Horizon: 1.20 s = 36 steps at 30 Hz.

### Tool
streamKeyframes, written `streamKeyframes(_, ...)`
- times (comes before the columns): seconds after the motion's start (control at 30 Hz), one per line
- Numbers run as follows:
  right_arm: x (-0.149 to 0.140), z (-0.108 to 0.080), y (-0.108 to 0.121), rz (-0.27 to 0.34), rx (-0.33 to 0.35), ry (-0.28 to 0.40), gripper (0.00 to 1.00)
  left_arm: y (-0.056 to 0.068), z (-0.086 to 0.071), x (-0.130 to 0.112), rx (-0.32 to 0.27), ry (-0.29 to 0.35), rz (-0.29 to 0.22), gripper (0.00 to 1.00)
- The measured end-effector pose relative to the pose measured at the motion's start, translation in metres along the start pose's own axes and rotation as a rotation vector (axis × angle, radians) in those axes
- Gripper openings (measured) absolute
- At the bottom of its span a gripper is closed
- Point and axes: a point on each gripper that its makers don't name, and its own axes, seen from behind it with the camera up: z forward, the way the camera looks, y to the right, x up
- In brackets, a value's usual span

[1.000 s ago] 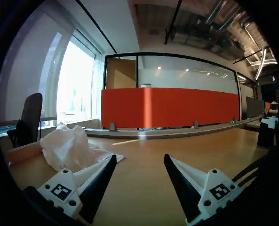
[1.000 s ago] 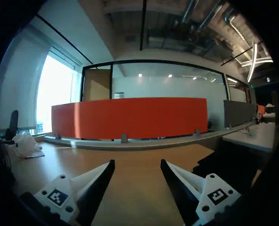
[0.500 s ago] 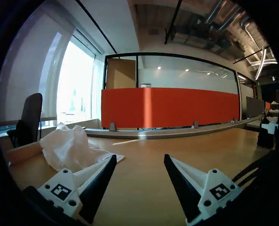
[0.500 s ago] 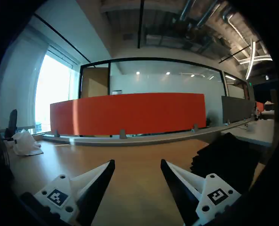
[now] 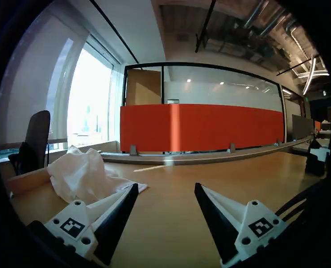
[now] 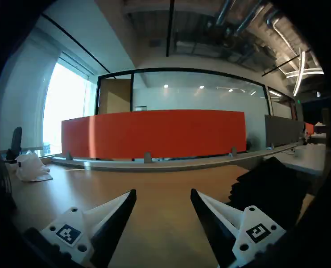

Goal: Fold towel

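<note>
The crumpled white cloth towel lies heaped at the left of the pale wooden worktop, just beside the left gripper. That and the right gripper gape wide, empty. Probably light and limp; pinch its flat near corner.

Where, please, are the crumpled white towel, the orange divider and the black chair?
towel [image 5: 78,174]: left gripper view, middle of heap.
orange divider [image 5: 210,127]: left gripper view, panel centre.
black chair [image 5: 37,134]: left gripper view, backrest.
</note>
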Motion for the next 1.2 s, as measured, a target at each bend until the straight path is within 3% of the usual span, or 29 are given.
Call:
streamKeyframes(0.27, -0.0010, -0.0028, -0.0041, -0.027, 0.002, -0.001, 0.95, 0.0001, -0.0001, 0.0001, 0.000, 0.000, 0.000, 0.93)
streamKeyframes(0.5, -0.0011, -0.0027, -0.0048, -0.027, 0.003, -0.002, 0.94, -0.0002, -0.0001, -0.0001, 0.000, 0.000, 0.000, 0.93)
streamKeyframes(0.63, -0.0016, -0.0028, -0.0045, -0.027, 0.003, -0.002, 1.00, 0.0000, 0.0001, -0.0001, 0.000, 0.000, 0.000, 0.93)
streamKeyframes(1.2, -0.0011, -0.0026, -0.0051, -0.027, 0.003, -0.002, 1.00, -0.0001, -0.0003, 0.0003, 0.000, 0.000, 0.000, 0.93)
